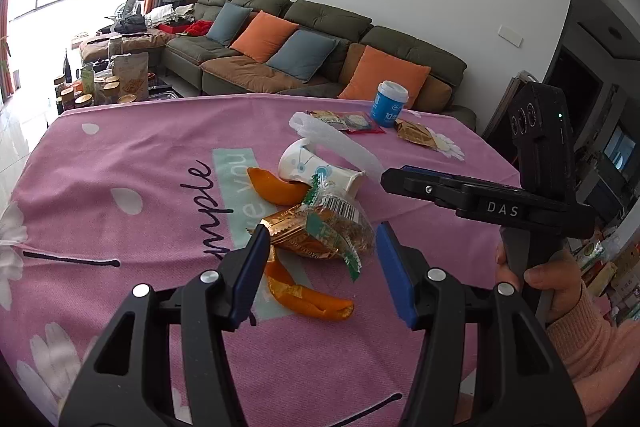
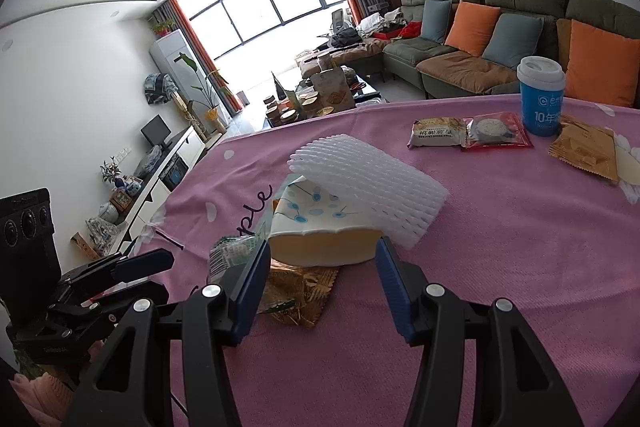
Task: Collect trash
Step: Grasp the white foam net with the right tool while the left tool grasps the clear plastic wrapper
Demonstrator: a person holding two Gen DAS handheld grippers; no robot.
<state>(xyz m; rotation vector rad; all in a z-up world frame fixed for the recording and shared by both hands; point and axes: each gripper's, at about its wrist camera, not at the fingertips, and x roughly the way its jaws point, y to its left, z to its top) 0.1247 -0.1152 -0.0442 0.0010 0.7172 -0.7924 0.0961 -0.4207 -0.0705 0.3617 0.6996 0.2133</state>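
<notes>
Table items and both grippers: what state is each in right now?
Left gripper: open, empty, over the wrappers.
Right gripper: open, empty, facing the paper cup.
Paper cup: tipped on its side.
Foam net: lying across the paper cup.
Blue cup: upright, lid on.
Orange peel: loose on the cloth.
Gold wrapper: crumpled, in the pile.

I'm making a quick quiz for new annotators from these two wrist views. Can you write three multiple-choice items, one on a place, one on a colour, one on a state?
1. The white foam net lies where?
A. on the tipped paper cup
B. on the sofa
C. inside the blue cup

2. The tablecloth is which colour?
A. green
B. pink
C. grey

3. The left gripper is in which state?
A. shut on peel
B. shut on a wrapper
C. open

Answers: 1 A, it rests across the paper cup; 2 B, pink cloth with white flowers; 3 C, its fingers stand apart, gripping nothing.
</notes>
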